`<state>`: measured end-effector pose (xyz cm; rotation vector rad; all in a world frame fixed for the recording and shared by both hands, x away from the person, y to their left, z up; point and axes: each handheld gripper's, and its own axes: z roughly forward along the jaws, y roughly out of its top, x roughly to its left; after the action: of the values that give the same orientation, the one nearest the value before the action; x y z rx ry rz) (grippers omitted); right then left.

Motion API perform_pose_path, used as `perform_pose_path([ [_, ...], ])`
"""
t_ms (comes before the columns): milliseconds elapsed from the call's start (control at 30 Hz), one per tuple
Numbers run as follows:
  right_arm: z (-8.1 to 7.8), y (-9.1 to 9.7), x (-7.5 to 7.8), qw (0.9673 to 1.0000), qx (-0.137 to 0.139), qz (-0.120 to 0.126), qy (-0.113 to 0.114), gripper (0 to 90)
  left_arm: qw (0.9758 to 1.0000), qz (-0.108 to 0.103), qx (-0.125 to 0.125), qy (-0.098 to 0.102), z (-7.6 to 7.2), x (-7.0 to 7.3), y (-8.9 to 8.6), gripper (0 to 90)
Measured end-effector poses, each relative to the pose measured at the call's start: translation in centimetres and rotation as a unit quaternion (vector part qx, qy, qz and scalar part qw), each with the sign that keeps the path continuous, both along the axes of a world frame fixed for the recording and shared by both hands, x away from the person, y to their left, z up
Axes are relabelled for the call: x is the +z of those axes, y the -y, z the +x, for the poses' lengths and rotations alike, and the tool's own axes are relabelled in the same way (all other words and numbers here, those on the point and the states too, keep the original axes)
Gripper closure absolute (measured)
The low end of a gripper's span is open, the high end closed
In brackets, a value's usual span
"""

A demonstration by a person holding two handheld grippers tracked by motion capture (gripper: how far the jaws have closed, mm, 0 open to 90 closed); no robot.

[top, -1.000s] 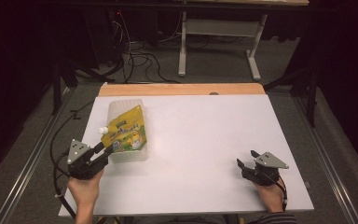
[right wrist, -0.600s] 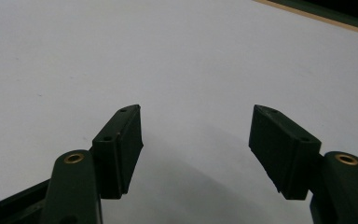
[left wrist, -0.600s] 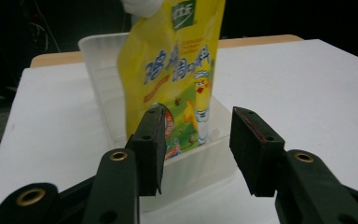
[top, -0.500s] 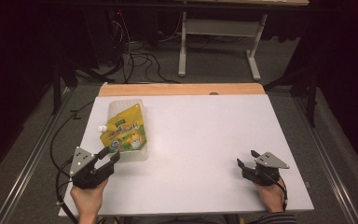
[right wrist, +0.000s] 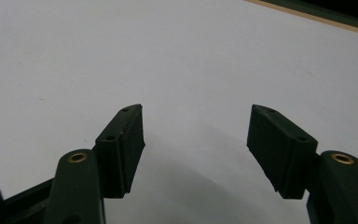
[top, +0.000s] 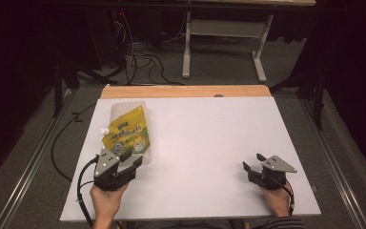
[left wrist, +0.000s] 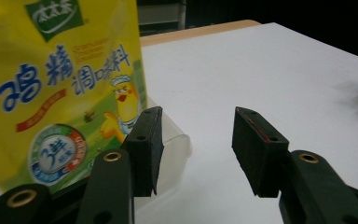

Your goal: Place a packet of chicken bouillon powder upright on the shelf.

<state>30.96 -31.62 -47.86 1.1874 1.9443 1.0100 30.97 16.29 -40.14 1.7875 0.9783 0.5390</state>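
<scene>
The yellow seasoning pouch (top: pixel 126 135) lies in a clear tray (top: pixel 145 157) at ten o'clock on the table (top: pixel 209 143). The left gripper (top: pixel 129 164), its jaws just opened and empty, is judged to be releasing; a clean withdrawal is called for next. The right gripper (top: pixel 251 168) rests open at four o'clock. The pouch's print (left wrist: pixel 65 84) is legible in the left gripper view.

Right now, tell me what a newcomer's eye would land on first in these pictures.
The bright yellow pouch with a cartoon chick and a white cap, lying in a clear plastic tray on the left of the white table, stands out first. Just below it the left gripper has just been opening its jaws, with nothing between them. The right gripper sits open at the table's near right, over bare surface.
</scene>
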Motion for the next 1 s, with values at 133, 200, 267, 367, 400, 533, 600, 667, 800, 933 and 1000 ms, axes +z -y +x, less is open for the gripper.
perform_pose_path([
  [133,0.0,0.0,0.0,1.0,0.001,0.002,0.001,37.0,1.0,0.002,-0.008,-0.003,0.2,-0.2,0.7,52.9],
  [200,0.0,0.0,0.0,1.0,0.0,0.003,0.002,37.0,0.9999,0.002,-0.012,-0.004,0.2,-0.3,0.9,52.8],
  [267,0.0,0.0,0.0,1.0,0.0,0.003,0.002,37.0,0.9999,0.002,-0.014,-0.006,0.3,-0.4,1.0,52.6],
  [367,-0.1,0.0,0.0,1.0,0.0,0.003,0.001,37.1,0.9998,0.002,-0.017,-0.009,0.3,-0.5,1.3,52.4],
  [400,0.0,0.1,0.0,1.0,0.0,0.003,0.001,37.1,0.9998,0.003,-0.019,-0.01,0.3,-0.6,1.4,52.3],
  [533,0.0,0.0,0.0,1.0,0.0,0.003,0.001,37.1,0.9997,-0.001,-0.024,-0.011,0.4,-0.8,1.8,52.0],
  [600,0.0,0.0,0.0,1.0,0.0,0.003,0.001,37.0,0.9996,-0.002,-0.026,-0.012,0.5,-0.9,2.1,51.9],
  [667,0.0,0.0,0.0,1.0,0.0,0.002,0.002,37.1,0.9995,-0.003,-0.028,-0.013,0.6,-1.1,2.3,51.8],
  [800,0.0,0.0,0.0,1.0,0.0,0.002,0.001,37.1,0.9992,-0.003,-0.035,-0.019,0.7,-1.4,2.8,51.5],
  [933,-0.1,0.0,0.0,1.0,-0.001,0.003,0.001,37.2,0.9988,-0.005,-0.041,-0.025,0.8,-1.9,3.4,51.1],
  [1000,-0.1,0.1,0.0,1.0,-0.001,0.003,0.002,37.3,0.9986,-0.005,-0.044,-0.028,0.9,-2.1,3.7,50.9],
])
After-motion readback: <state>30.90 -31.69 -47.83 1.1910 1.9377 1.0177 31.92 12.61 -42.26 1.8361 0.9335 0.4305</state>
